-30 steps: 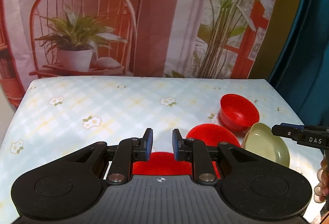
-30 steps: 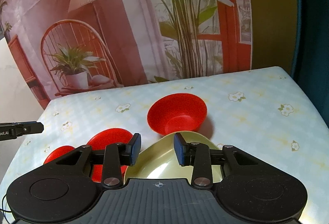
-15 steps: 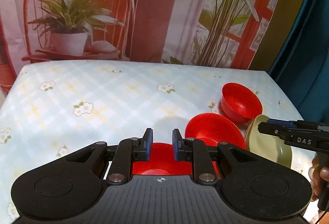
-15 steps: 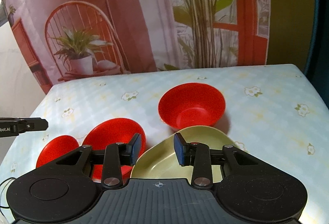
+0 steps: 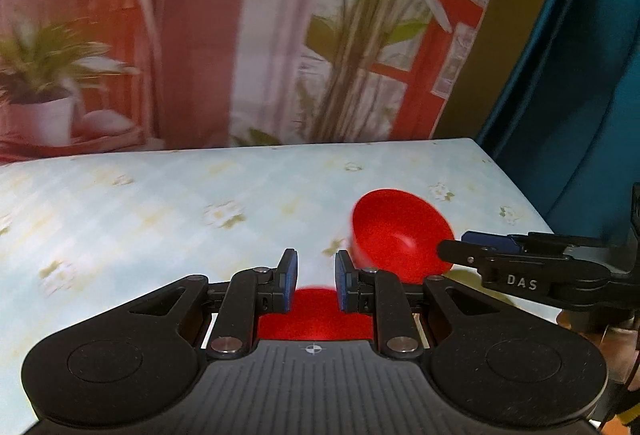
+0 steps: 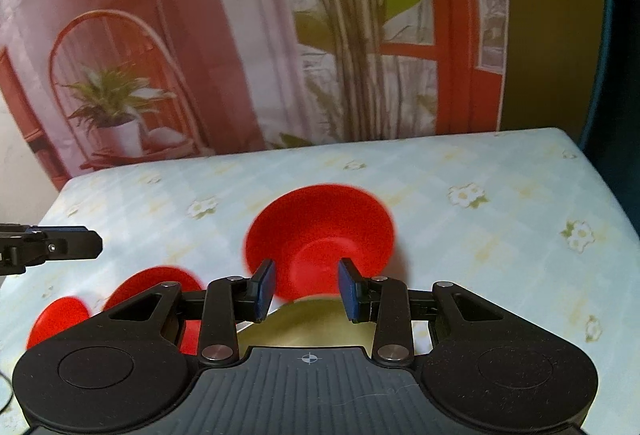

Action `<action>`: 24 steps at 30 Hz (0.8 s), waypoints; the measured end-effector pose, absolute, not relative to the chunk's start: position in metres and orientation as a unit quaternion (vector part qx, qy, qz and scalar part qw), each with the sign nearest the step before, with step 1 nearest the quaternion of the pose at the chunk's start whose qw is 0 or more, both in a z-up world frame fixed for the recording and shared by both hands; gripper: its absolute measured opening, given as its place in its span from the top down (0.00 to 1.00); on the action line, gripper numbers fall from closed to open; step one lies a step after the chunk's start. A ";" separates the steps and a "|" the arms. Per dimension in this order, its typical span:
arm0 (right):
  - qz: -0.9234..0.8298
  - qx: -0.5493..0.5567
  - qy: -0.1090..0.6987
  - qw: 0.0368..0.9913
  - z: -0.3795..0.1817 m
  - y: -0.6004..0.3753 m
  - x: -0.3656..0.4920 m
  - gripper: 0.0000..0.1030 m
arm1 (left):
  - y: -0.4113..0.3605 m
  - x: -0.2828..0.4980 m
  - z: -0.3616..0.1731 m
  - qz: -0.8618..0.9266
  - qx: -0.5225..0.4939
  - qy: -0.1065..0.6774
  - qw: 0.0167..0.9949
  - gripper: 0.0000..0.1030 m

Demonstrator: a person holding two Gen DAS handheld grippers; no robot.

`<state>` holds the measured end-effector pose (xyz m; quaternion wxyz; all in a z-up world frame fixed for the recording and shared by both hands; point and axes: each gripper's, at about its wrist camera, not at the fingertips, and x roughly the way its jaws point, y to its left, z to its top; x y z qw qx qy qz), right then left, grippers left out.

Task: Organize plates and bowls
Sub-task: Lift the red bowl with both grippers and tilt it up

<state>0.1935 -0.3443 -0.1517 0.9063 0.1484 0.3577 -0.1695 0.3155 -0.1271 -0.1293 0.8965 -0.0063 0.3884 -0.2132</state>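
Right wrist view: right claw [image 6: 306,289] spread wide, nothing between its blue pads, hovering over a pale green dish [image 6: 308,323] at the near edge of the worktop [image 6: 500,203]. Only a smooth, glossy slice of that dish shows between the claw arms, shape unclear. Just beyond it sits a deep red bowl [image 6: 320,235], round, flared rim, matte plastic look, motion-blurred. This view alone catches two more red pieces at near left: a shallow red bowl [image 6: 160,279] and a smaller red dish [image 6: 58,317], both partly hidden by the claw body. Left claw tip pokes in at far left. Left wrist view: left claw [image 5: 312,287] parted with a narrow gap, pinching nothing, above a red piece [image 5: 316,319] low in frame; can't tell which of the two it is. Same deep red bowl [image 5: 400,235] to the right, with the right claw [image 5: 472,251] coming in from the right edge, "DAS" printed on its arm. Worktop covering is a soft pale blue check with daisy print. Backdrop is a printed cloth of a chair and plants.
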 end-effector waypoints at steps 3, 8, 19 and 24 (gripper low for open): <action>-0.185 0.149 0.358 0.903 -0.158 -0.360 0.197 0.69 | -0.146 0.333 -0.140 -0.219 -0.015 0.405 0.888 0.79; -0.195 0.167 0.364 0.895 -0.172 -0.384 0.202 0.71 | -0.171 0.358 -0.159 -0.224 -0.004 0.420 0.879 0.79; -0.185 0.204 0.375 0.885 -0.193 -0.403 0.208 0.78 | -0.197 0.381 -0.181 -0.210 0.015 0.457 0.864 0.73; -0.174 0.213 0.373 0.886 -0.195 -0.404 0.208 0.86 | -0.206 0.383 -0.187 -0.224 0.017 0.466 0.856 0.73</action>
